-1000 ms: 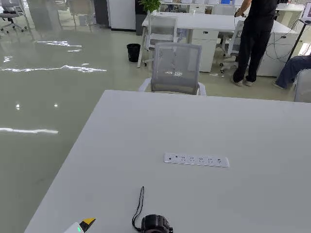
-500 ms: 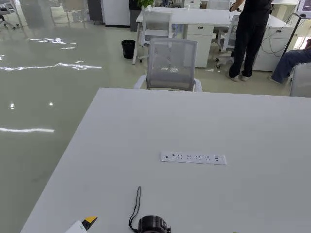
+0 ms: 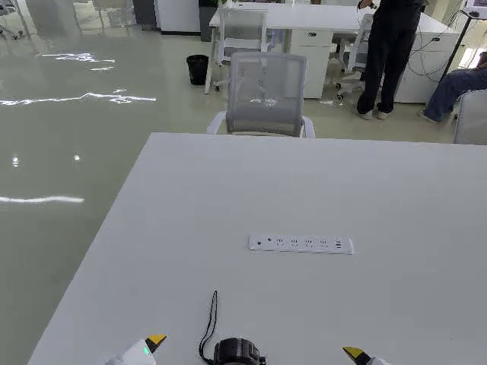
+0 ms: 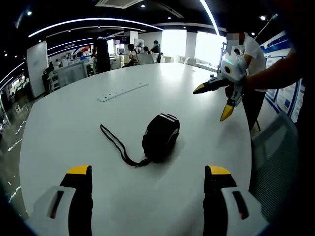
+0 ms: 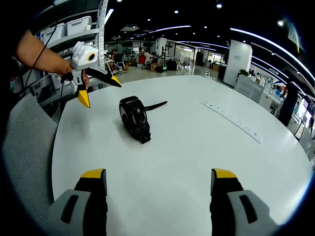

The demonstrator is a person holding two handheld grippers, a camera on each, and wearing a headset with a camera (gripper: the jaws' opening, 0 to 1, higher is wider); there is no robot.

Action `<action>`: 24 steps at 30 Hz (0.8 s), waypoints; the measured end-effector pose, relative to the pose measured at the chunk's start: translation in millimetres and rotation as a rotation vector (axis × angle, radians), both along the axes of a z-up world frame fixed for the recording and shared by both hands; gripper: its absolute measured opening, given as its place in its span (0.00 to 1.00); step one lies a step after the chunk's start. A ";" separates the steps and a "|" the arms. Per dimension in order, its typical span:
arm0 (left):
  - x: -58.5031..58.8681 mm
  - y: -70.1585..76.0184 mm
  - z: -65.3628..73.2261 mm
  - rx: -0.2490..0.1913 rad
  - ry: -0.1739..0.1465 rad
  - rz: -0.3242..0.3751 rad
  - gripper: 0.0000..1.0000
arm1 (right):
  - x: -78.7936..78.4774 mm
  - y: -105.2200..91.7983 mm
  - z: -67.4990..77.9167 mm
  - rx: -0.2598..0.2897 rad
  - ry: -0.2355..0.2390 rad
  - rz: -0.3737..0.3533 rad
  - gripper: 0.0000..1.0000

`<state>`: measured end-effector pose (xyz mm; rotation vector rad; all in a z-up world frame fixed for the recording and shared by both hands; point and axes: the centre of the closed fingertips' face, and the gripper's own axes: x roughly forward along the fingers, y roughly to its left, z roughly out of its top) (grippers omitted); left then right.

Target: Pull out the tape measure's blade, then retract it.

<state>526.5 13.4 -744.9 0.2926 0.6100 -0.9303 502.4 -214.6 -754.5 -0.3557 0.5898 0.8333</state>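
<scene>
**Tape untouched, both grippers wide and empty**

The tape [image 4: 161, 136] sat on the white table [image 3: 228, 190] close to the near edge, blade in, with its black strap [image 4: 115, 145] trailing off across the top. The left gripper [image 4: 147, 170] hung just short of it, jaws spread wide, nothing held. The right gripper [image 5: 158, 173] faced it from the other side, equally wide, equally empty. Neither touched the case.

The trouble looked likely to start with that case. It was rounded, smooth and loose on a slick top, so an off-centre pinch could have sent it skidding or rolling, and the table edge was near. The blade's hook was too small to make out clearly, so a jaw groping for it might have missed and shoved the case instead. The strap lay on the left gripper's side and could have been nipped in place of the body. And with only one gripper bracing, a let-go blade would probably have whipped back hard and jerked the case free. The power strip [image 3: 300, 244] lay well clear, further up the table.
</scene>
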 end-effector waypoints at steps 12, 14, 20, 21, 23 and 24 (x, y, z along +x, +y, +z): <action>5.7 -7.7 -10.7 0.032 0.010 -0.042 0.90 | 15.7 20.6 -4.1 -0.007 0.005 0.059 0.86; 7.9 -9.1 -11.2 0.031 0.013 -0.043 0.90 | 18.2 23.5 -3.9 -0.006 0.005 0.064 0.86; 12.5 -14.5 -18.4 0.046 0.020 -0.062 0.89 | 24.1 28.3 -6.8 -0.010 0.006 0.078 0.83; 13.2 -15.4 -19.5 0.047 0.022 -0.064 0.88 | 24.6 28.9 -7.4 -0.010 0.007 0.081 0.83; 14.0 -17.1 -21.7 0.053 0.024 -0.071 0.88 | 25.9 30.8 -8.5 -0.016 0.008 0.089 0.82; 14.2 -18.0 -22.4 0.056 0.025 -0.075 0.87 | 26.5 31.5 -9.9 -0.017 0.009 0.093 0.82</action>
